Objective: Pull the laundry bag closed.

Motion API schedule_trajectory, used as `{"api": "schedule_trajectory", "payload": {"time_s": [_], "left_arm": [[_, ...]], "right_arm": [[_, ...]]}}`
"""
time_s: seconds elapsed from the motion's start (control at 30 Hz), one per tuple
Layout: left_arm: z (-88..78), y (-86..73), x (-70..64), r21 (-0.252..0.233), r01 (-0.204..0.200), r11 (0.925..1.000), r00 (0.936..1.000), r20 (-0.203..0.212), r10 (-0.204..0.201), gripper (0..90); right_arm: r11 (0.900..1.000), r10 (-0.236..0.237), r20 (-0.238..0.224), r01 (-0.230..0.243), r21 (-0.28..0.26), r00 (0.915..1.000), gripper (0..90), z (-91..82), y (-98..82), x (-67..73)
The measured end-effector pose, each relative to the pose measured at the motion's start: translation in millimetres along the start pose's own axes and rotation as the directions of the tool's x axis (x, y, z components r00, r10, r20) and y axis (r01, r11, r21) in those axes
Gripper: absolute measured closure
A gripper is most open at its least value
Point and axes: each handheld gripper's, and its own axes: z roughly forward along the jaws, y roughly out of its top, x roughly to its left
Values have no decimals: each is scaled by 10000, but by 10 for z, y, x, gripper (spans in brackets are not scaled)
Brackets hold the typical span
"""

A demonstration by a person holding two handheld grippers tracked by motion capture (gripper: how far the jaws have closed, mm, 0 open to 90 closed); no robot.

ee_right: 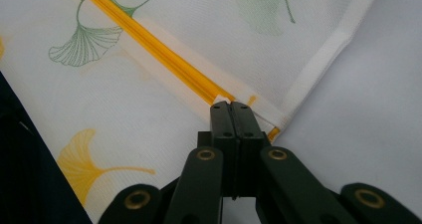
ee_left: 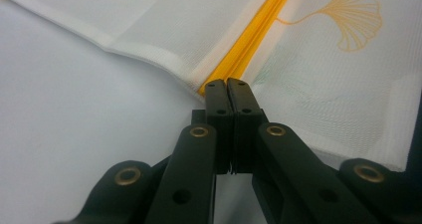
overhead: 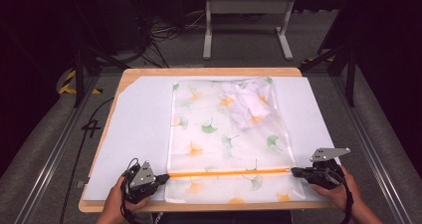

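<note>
A white mesh bag (overhead: 229,134) printed with ginkgo leaves lies flat on the white mat (overhead: 139,129). An orange zipper (overhead: 229,173) runs across the bag near its front edge. A crumpled white garment (overhead: 246,102) shows through the bag at its far right. My left gripper (overhead: 166,175) sits at the zipper's left end, and in the left gripper view its jaws (ee_left: 228,82) are pressed together right where the orange zipper (ee_left: 254,32) ends. My right gripper (overhead: 293,171) sits at the right end, jaws (ee_right: 231,104) shut over the zipper (ee_right: 159,52), a small white tab at their tip.
The mat covers most of a wooden table (overhead: 209,71). Bare mat lies on both sides of the bag. Beyond the table stand a metal frame's legs (overhead: 246,25) and floor cables (overhead: 164,32). Rails (overhead: 59,144) run along the table's sides.
</note>
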Motion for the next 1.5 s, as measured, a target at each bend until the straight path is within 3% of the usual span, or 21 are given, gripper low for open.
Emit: {"api": "schedule_trajectory", "payload": {"time_s": [0.17,0.37,0.53,0.63,0.93,1.2,1.33,1.4,1.5], "left_arm": [[-6,-4,-1,7,32,10000,10000,-19,-32,893],[-11,9,-32,254,-233,9994,9994,-260,239,900],[-14,2,-11,186,-83,9998,9999,-117,85,900],[-10,15,-40,244,-299,9993,9990,-314,307,900],[-31,23,-31,184,-281,9994,9993,-249,286,887],[-149,35,11,-291,-221,9993,9980,-604,203,857],[-190,44,48,-460,-173,9988,9962,-861,133,794],[-201,57,67,-480,-144,9987,9935,-1137,88,718],[-219,68,95,-565,-61,9984,9916,-1291,-13,601]], "right_arm": [[9997,-174,95,176,-151,9998,899,-12,-21,29],[9996,-45,76,47,-284,10000,899,-5,-45,25],[9986,-291,227,301,-437,9993,896,-12,-51,46],[9975,-385,269,401,-587,9989,893,-27,-58,60],[9937,-492,357,525,-990,9982,854,-99,-60,83],[9791,-1014,769,1132,-1690,9919,753,-203,-25,153],[9734,-1100,1066,1288,-1896,9882,705,-222,2,159],[9729,-1118,1089,1311,-1903,9877,653,-218,17,151],[9694,-1207,1541,1499,-1946,9807,556,-204,59,131]]}}
